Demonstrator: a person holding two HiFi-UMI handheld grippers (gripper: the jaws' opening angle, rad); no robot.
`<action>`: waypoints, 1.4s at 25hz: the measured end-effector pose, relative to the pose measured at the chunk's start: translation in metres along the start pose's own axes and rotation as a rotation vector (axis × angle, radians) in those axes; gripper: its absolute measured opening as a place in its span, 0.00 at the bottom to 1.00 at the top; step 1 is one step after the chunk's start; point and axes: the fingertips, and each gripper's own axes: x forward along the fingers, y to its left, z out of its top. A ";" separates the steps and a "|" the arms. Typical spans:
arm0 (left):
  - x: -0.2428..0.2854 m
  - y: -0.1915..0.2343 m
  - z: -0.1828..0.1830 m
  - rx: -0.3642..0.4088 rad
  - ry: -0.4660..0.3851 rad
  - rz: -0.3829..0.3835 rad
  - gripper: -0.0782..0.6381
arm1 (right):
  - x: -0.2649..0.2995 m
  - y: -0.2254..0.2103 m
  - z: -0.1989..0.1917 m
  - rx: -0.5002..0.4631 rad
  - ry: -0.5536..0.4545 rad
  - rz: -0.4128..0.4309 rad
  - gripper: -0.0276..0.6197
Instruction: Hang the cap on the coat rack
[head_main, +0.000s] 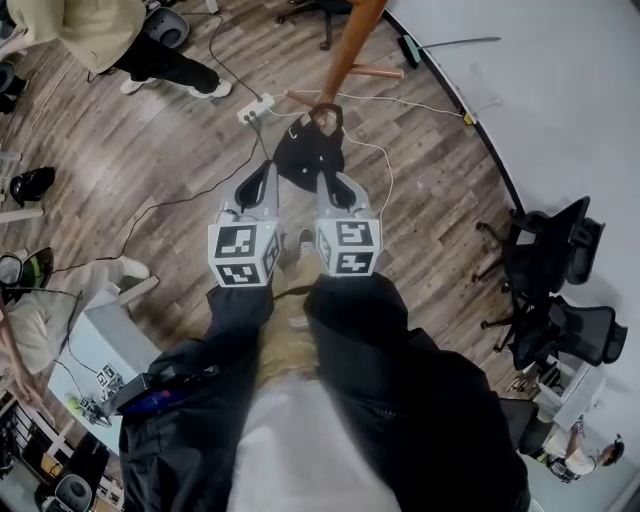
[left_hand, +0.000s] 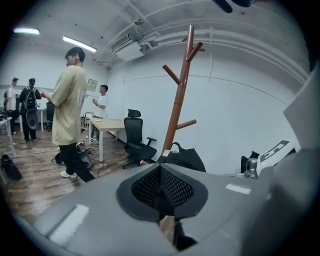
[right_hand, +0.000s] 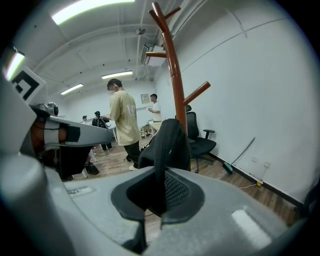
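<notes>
A black cap (head_main: 305, 150) hangs in front of me, close to the brown wooden coat rack (head_main: 345, 55). My right gripper (head_main: 325, 180) is shut on the cap's fabric; in the right gripper view the cap (right_hand: 170, 145) rises out of the jaws in front of the rack's pole (right_hand: 172, 65). My left gripper (head_main: 268, 170) sits just left of the cap, with its pads together and nothing visible between them. In the left gripper view the cap (left_hand: 185, 159) shows beyond the jaws at the foot of the rack (left_hand: 179, 95), whose pegs stick out higher up.
A person in a beige shirt (head_main: 100, 30) stands at the far left, also seen as the person (left_hand: 67, 110). Black office chairs (head_main: 545, 260) stand by the white wall at right. A power strip with cables (head_main: 255, 108) lies on the wooden floor. A white box (head_main: 95, 340) is near left.
</notes>
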 end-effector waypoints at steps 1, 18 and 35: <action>0.001 0.002 -0.002 -0.003 0.007 -0.003 0.11 | 0.004 0.000 -0.003 0.005 0.009 -0.005 0.06; -0.007 0.015 -0.024 -0.021 0.058 0.017 0.11 | 0.059 -0.031 -0.032 0.034 0.062 -0.088 0.06; -0.007 0.013 -0.009 -0.017 0.022 0.009 0.11 | 0.047 -0.011 -0.020 0.016 0.047 0.020 0.23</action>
